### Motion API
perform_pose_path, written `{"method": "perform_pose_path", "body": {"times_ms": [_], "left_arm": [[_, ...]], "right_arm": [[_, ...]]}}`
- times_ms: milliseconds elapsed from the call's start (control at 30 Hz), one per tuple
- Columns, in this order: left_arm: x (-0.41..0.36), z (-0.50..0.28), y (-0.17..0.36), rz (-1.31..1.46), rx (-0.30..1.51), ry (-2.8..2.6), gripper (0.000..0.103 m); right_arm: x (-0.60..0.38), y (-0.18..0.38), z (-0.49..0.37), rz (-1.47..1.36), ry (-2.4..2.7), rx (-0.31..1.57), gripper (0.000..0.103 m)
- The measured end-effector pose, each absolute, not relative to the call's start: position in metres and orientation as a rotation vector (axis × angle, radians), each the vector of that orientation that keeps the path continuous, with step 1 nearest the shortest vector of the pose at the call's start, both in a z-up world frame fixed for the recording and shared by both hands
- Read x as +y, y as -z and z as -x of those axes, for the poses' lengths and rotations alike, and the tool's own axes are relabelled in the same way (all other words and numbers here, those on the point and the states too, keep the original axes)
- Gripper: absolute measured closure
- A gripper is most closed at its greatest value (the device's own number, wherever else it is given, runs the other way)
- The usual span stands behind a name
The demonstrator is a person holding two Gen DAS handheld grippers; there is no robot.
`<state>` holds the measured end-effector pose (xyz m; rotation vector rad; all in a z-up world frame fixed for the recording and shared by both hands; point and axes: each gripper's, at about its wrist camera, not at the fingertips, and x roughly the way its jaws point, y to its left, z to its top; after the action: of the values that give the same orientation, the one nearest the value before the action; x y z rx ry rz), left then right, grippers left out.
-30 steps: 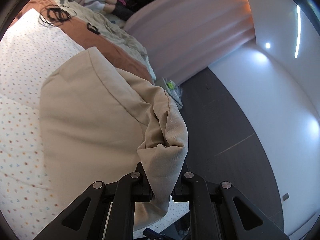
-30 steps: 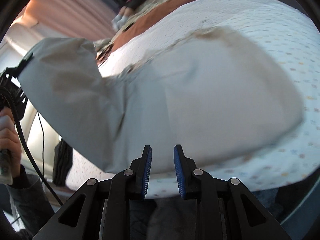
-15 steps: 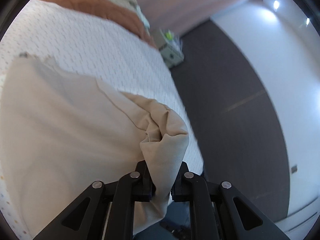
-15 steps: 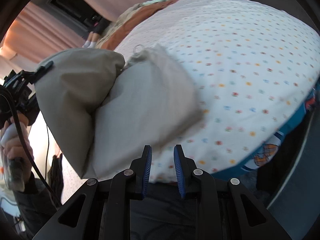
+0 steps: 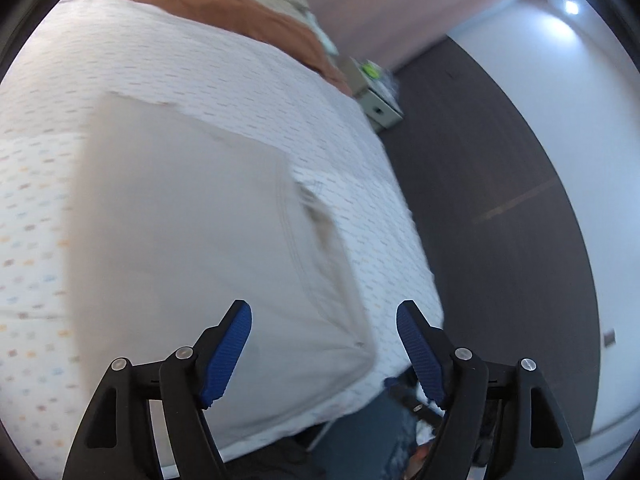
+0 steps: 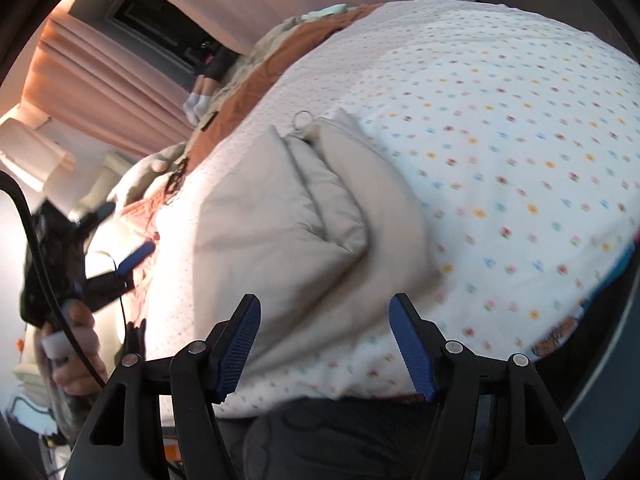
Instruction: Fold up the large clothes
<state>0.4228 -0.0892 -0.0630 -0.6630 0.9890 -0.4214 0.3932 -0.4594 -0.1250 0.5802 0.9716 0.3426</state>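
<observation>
Spotted white bedding covers the bed [image 5: 248, 92] that fills most of the left wrist view, with a rust-brown blanket [image 5: 256, 16] bunched at the far end and dark floor running off to the right. On it the beige garment [image 5: 188, 248] lies as a flat, roughly squared slab near the bed's front edge, blurred by motion. The left gripper [image 5: 324, 350] hangs just above its near corner with the jaws opening and nothing pinched between the blue pads [image 5: 228, 354]; the cloth sits under them, not in them. A second ago this same claw was clamped on a bunched fistful of that fabric, lifted off the bed. From the right wrist view the garment [image 6: 304, 216] shows as a bundle with a thick doubled flap on top and a metal ring [image 6: 303, 119] at its far edge, lying on the flowered sheet [image 6: 500, 152]. The right gripper [image 6: 325, 350] is likewise spreading, empty, where earlier its pads stood nearly together over a garment draped up toward the other hand. At the left edge the person's hand [image 6: 74, 356] holds the other tool. To my eye the fold has just been laid down; doing it well now means lifting both claws straight clear so no pad drags the top layer, then pressing the raised flap flat.
</observation>
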Motion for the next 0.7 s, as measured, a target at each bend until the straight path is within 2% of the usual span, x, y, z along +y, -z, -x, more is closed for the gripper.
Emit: {"method": "perform_pose_path", "body": {"times_ms": [133,367,700], "left_arm": [[-0.048,-0.401,0.075,0.702,0.986,0.321,0.027],[0.018,-0.364,0.101,0.77,0.993,0.153,0.027],[0.067,-0.343,0.13,0.837,0.997,0.027,0.027]], "right_arm": [[-0.452,0.128,-0.425,-0.547,-0.353,0.998,0.03],[-0.429,0.125,-0.484,-0.431,-0.414,1.067,0.029],[-0.392,0.136,-0.553,-0.301,-0.486,1.172,0.029]]}}
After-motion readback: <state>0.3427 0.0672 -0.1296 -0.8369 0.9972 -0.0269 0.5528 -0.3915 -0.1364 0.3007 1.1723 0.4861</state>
